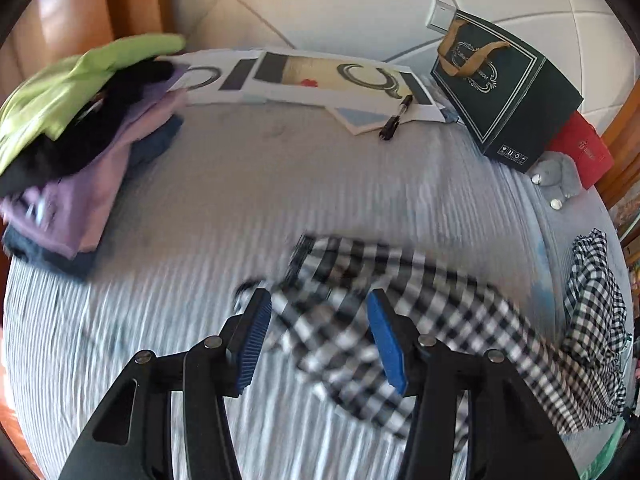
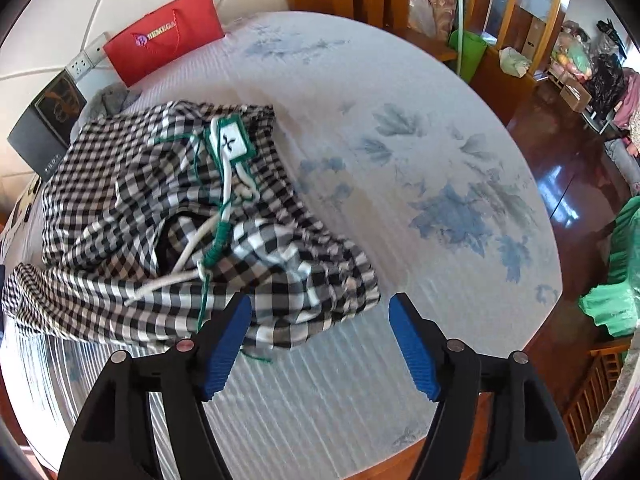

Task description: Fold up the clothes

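Note:
A black-and-white checked garment [image 2: 132, 196] lies crumpled on the pale striped bed [image 2: 360, 92], with white and green cords and a green-edged label [image 2: 230, 142] on top. In the left wrist view the same checked garment [image 1: 400, 320] stretches across the bed [image 1: 240, 200] toward the right. My left gripper [image 1: 320, 316] is open just above one end of the cloth, blue pads either side of it. My right gripper [image 2: 320, 316] is open over the garment's near corner, nothing between its pads.
A stack of folded clothes [image 1: 76, 148] in green, black, purple and navy sits at the left. Papers with a pen [image 1: 396, 118], a dark gift bag [image 1: 504, 88], a red bag [image 2: 164, 46] and a grey plush toy [image 1: 556, 174] line the bed's far side. A wooden floor [image 2: 560, 168] lies beyond the right edge.

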The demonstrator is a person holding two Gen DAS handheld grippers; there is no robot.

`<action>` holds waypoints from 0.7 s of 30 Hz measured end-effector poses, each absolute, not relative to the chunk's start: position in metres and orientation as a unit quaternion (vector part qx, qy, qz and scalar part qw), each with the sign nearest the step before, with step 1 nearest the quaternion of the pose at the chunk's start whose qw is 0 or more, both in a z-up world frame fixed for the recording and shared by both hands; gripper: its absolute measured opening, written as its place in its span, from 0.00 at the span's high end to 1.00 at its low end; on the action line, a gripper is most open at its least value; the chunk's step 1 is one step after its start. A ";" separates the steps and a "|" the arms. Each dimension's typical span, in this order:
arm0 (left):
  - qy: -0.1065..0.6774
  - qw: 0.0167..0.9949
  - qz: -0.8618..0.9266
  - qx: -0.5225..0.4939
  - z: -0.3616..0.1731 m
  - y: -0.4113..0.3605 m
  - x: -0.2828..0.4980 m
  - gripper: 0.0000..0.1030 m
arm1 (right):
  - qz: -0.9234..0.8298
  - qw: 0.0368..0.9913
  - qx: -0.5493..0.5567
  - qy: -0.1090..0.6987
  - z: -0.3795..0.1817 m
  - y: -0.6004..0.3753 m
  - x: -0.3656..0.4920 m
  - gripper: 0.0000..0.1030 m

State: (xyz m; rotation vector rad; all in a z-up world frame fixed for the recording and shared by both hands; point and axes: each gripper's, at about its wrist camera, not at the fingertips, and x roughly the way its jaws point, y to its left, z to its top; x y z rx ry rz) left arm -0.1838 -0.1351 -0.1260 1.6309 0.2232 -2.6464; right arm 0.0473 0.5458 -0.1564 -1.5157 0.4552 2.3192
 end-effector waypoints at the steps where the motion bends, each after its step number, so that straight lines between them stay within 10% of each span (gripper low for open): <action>1: 0.066 0.011 -0.849 0.524 -0.127 -0.132 -0.194 0.50 | 0.813 0.164 -0.535 0.162 -0.160 0.545 0.047 0.31; 15: 0.010 -0.003 -0.813 0.581 -0.182 -0.125 -0.249 0.49 | 0.811 0.156 -0.540 0.165 -0.170 0.533 0.013 0.30; 17: 0.005 -0.013 -0.813 0.582 -0.181 -0.123 -0.248 0.57 | 0.811 0.157 -0.540 0.160 -0.172 0.531 0.007 0.15; 18: 0.002 -0.017 -0.813 0.582 -0.180 -0.122 -0.247 0.81 | 0.812 0.158 -0.539 0.159 -0.174 0.530 0.004 0.14; 21: -0.005 -0.029 -0.815 0.579 -0.173 -0.121 -0.246 0.86 | 0.796 0.159 -0.564 0.155 -0.186 0.525 0.000 0.14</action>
